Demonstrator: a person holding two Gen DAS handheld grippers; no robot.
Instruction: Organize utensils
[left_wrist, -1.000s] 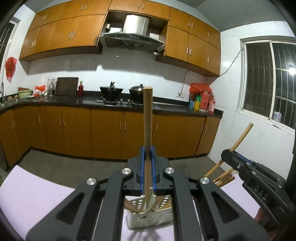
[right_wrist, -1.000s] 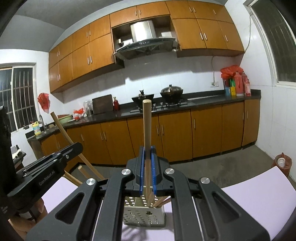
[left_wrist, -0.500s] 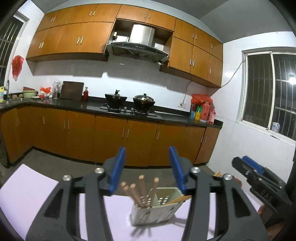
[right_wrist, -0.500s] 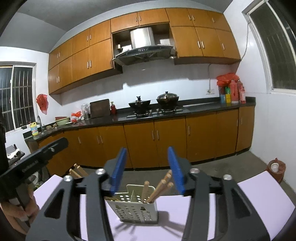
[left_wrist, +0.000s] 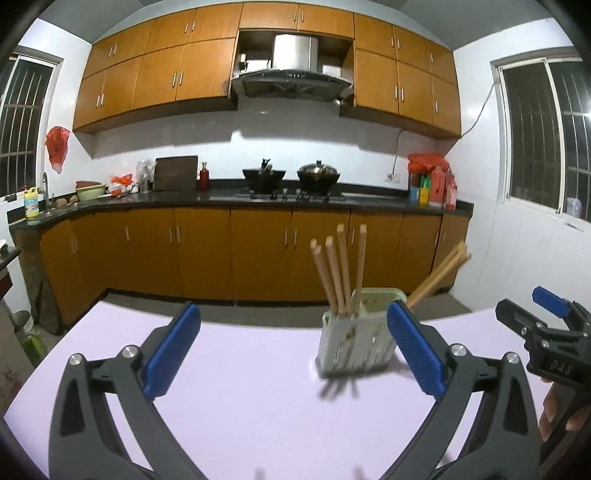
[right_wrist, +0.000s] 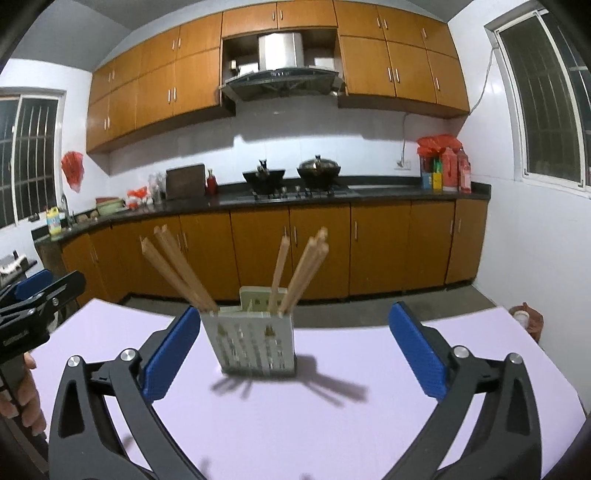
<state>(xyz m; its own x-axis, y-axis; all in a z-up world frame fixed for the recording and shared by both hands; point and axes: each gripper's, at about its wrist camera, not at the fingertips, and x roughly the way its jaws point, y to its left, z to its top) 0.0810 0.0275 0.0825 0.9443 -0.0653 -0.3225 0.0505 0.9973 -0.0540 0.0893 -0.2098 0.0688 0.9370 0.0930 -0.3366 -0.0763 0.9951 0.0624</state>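
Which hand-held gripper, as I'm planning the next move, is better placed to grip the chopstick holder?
Right, probably. The right hand-held gripper, open, frames the chopstick holder almost centrally; the left hand-held gripper, also open, has it beside one finger.

Both the left gripper (left_wrist: 291, 350) and right gripper (right_wrist: 293, 350) now gape wide and empty, drawn back nearer; their chopsticks (right_wrist: 279, 275) stand in the holder (right_wrist: 255, 341).

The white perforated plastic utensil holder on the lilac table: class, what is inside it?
Wooden chopsticks stand in the white perforated plastic utensil holder, leaning apart in bunches. Their lower ends show only dimly through the holes; the bottom is hidden.
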